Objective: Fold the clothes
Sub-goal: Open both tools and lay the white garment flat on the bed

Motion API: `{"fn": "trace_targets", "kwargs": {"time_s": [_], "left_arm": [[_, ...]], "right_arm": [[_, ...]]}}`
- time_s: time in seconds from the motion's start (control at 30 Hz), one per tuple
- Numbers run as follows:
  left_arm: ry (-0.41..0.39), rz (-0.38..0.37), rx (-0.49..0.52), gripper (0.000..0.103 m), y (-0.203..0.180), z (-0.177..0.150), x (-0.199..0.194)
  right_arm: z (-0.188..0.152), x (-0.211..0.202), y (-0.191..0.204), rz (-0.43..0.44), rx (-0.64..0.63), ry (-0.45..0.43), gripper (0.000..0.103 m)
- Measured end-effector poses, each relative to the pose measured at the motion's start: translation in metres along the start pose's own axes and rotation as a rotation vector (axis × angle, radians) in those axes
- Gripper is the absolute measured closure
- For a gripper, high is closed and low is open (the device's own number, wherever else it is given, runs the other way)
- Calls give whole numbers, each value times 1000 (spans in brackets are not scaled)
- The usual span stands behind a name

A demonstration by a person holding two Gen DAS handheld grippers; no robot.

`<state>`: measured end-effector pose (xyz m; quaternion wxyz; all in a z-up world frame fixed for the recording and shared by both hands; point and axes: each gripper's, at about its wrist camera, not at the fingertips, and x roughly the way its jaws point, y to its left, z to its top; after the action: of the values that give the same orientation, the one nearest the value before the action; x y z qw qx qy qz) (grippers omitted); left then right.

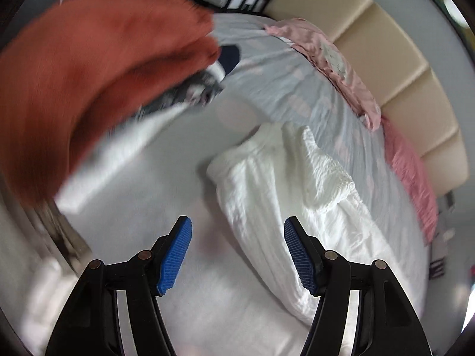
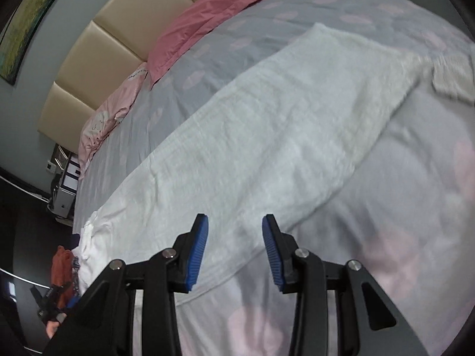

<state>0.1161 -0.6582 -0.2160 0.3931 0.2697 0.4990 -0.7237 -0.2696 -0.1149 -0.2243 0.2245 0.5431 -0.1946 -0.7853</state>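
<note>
Left wrist view gives me my left claw (image 1: 237, 234) with its blue pads (image 1: 175, 261) spread wide apart and nothing between them, hanging above the bed (image 1: 297, 89). Just ahead and to the right of that claw lies a crumpled white garment (image 1: 297, 184), bunched into ridges on the pale grey bedsheet with faint pink patches. To the upper left a rust-orange cloth (image 1: 98, 68) fills much of the picture, heavily blurred, with some dark and white patterned fabric (image 1: 193, 89) showing at its lower edge; I cannot tell from this picture what carries it. Pink pillows (image 1: 335, 59) line the far side of the bed against a padded beige headboard (image 1: 386, 59). On the right wrist view my right claw (image 2: 234, 231) is also parted, gripping nothing, and it hovers over the near part of the same white garment (image 2: 282, 124), which from here looks spread out long and fairly flat across the bed (image 2: 430, 178), running from the lower left toward the upper right. The pillows (image 2: 207, 20) and headboard (image 2: 118, 35) sit along the top left. At the lower left edge I see the orange cloth (image 2: 61, 270) again, beside a black gripper frame (image 2: 49, 302), small and partly hidden.
</note>
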Motion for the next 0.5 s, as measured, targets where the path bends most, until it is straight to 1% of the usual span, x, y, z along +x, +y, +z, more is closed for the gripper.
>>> {"fn": "trace_targets", "kwargs": {"time_s": [0.03, 0.07, 0.13, 0.17, 0.23, 0.3, 0.4, 0.5], "left_arm": [[-3, -37, -44, 37, 9, -6, 4], [-4, -44, -57, 37, 10, -7, 8], [-6, -38, -60, 37, 9, -7, 17], [-7, -34, -62, 37, 8, -7, 21], [-9, -28, -65, 37, 6, -7, 30], [-11, -21, -68, 37, 4, -6, 39], [-13, -11, -72, 37, 2, -6, 52], [-16, -1, -77, 37, -1, -6, 65]], "right_arm": [[-8, 4, -2, -8, 6, 2, 66], [-13, 9, -4, -33, 1, 8, 66], [-24, 20, -9, -82, -9, 18, 66], [-27, 24, -12, -86, 6, 23, 66], [-26, 31, -19, -61, 64, 33, 66], [-24, 33, -20, -42, 94, 18, 66], [-24, 38, -16, -54, 54, -2, 66], [-23, 41, -18, -47, 47, -10, 66]]}}
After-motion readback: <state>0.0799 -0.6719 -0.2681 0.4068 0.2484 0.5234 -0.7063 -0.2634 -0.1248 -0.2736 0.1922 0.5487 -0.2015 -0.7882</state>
